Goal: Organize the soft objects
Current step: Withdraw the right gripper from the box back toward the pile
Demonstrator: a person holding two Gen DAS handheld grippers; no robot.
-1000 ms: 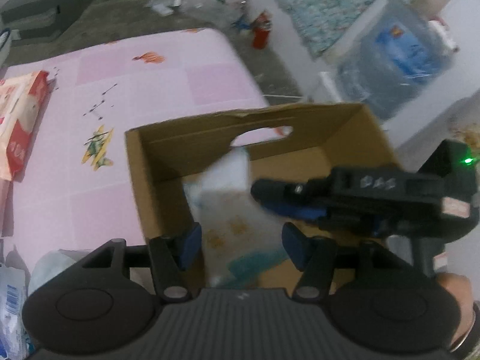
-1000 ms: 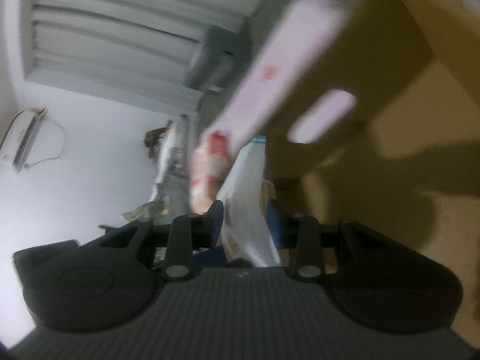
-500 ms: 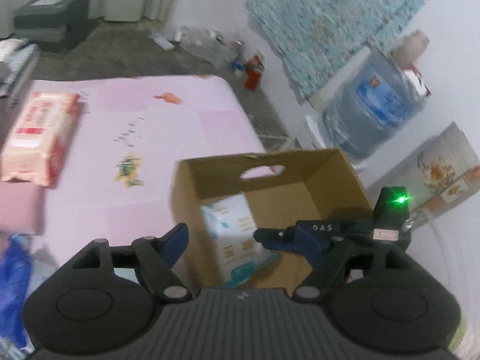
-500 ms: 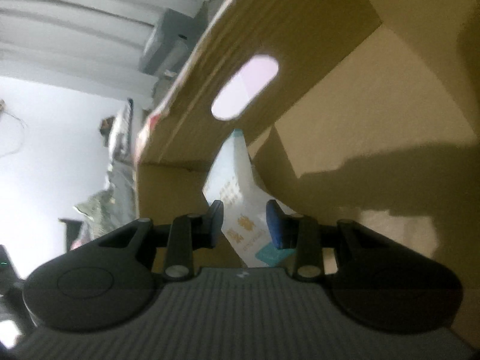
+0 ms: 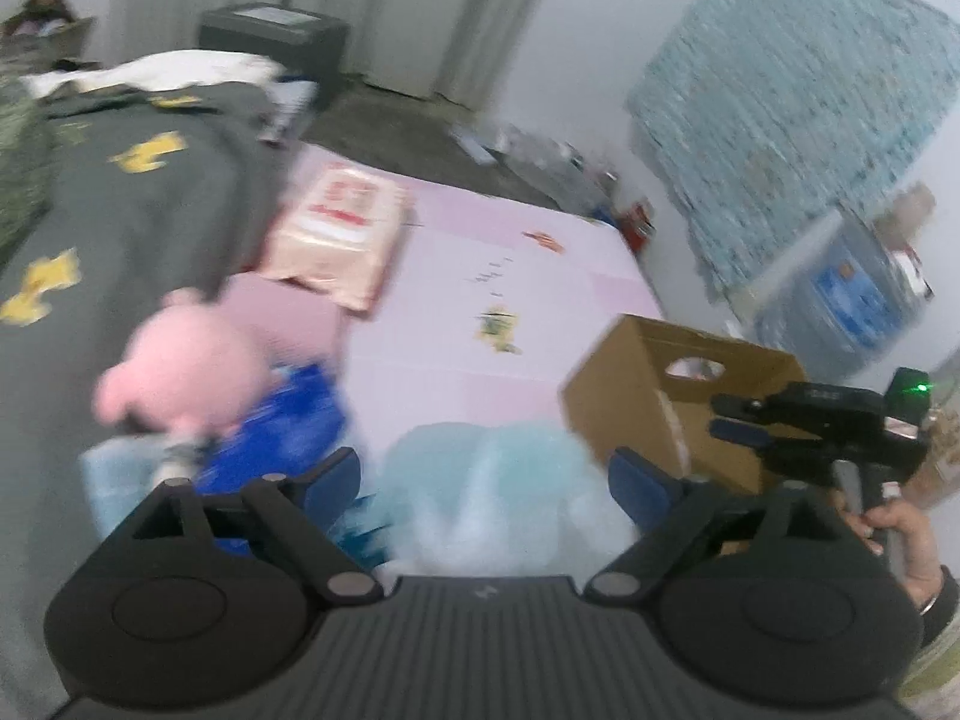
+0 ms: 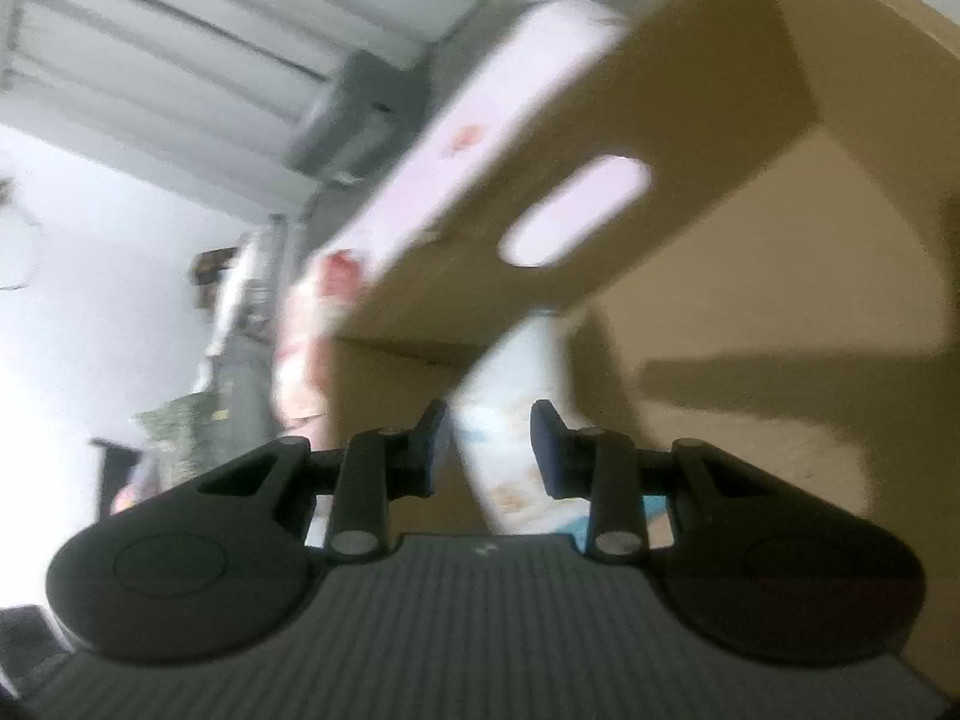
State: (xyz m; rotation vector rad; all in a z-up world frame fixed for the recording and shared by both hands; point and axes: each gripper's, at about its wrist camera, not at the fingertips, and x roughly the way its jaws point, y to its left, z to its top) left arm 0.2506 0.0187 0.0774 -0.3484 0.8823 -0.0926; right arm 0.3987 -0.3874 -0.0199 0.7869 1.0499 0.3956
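The left gripper [image 5: 483,474] is held spread over a pale blue soft bundle [image 5: 492,480] at the near edge of the pink bed [image 5: 480,276]. A pink plush [image 5: 180,372] lies alongside. The right gripper [image 6: 491,441] is released around a white pack [image 6: 516,414] inside the cardboard box [image 6: 780,228] at the bed's right edge.

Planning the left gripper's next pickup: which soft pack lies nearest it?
The pale blue pack, right between the left gripper fingers; the pink-and-red pack lies farther back.
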